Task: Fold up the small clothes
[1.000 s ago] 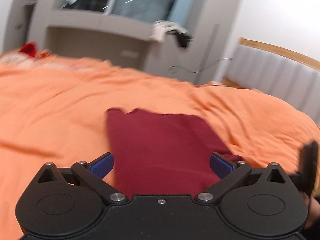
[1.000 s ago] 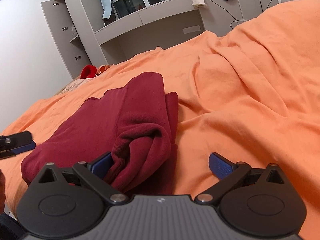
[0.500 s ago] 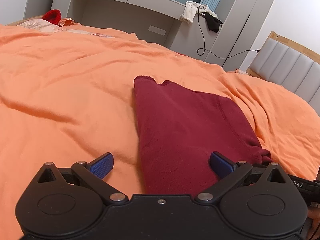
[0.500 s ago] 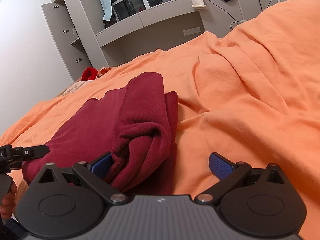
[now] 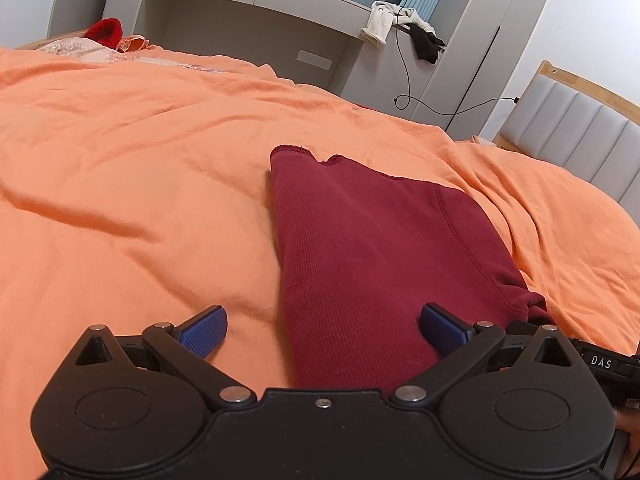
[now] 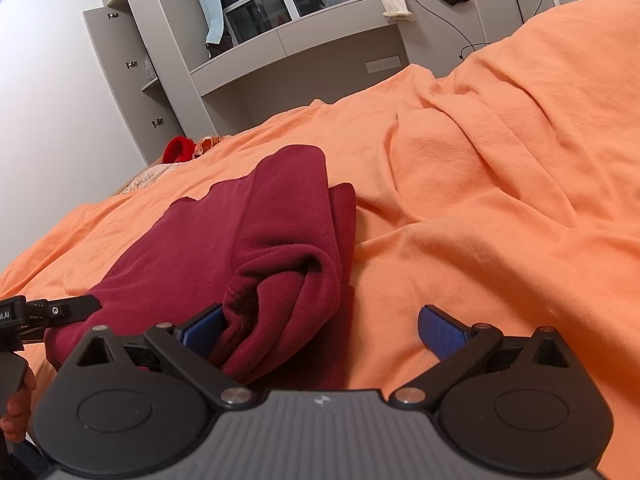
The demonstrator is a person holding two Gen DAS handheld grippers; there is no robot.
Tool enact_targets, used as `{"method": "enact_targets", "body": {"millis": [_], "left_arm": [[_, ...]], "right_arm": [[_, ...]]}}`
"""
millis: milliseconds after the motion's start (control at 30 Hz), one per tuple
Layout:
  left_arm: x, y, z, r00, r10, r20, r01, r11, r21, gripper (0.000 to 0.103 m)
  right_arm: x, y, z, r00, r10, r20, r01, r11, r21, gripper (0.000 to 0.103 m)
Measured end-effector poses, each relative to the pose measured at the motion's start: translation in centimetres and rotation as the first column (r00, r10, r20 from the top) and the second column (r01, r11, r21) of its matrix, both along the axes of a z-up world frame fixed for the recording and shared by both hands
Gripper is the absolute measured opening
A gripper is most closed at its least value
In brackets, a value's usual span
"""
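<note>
A folded dark red knit garment (image 5: pixel 372 256) lies on a wrinkled orange bedsheet (image 5: pixel 132 184) that covers the bed. The left gripper (image 5: pixel 322 330), black with blue finger pads (image 5: pixel 202 330), sits low at the garment's near edge, jaws spread wide and holding nothing; the garment's left fold line runs between its fingers. The right gripper (image 6: pixel 320 330) is also wide open, with the garment's bunched right corner resting against its left pad (image 6: pixel 202 330), not clamped. Beyond the garment stand a grey cabinet (image 5: pixel 256 20) and a small bright red cloth (image 5: pixel 105 31).
</note>
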State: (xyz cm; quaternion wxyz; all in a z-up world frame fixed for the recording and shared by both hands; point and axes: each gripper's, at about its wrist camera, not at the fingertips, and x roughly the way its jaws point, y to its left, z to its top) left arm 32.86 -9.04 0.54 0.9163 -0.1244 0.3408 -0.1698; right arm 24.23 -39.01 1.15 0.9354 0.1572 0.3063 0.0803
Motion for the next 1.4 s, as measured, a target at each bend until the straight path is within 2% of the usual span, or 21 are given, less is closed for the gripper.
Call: {"method": "enact_targets", "body": {"millis": [833,1133,1300,1400], "left_arm": [[0.0,0.0,0.0,1.0,0.0,0.001,0.0,1.0,0.0,0.103],[-0.1,0.1,-0.2,1.0,-0.001,0.005,0.001,1.0,0.002,0.103],[0.0,0.1,-0.4,1.0,-0.002,0.007,0.002,1.0,0.002,0.103],[-0.1,0.1,-0.5,1.0,-0.002,0.01,0.002,1.0,0.002,0.103]], "right_arm": [[-0.1,0.0,0.3,1.0,-0.016,0.01,0.016,1.0,-0.009,0.103],[0.1,-0.7,2.5,0.987,-0.115,0.112,0.11,0.993,0.053,0.103],[1.6,-1.6,2.6,0.974,-0.206,0.092,0.194,0.974,0.12,0.103],[3.0,-1.7,2.3,0.964,-0.261,0.053,0.257,0.963,0.081,0.103]]}}
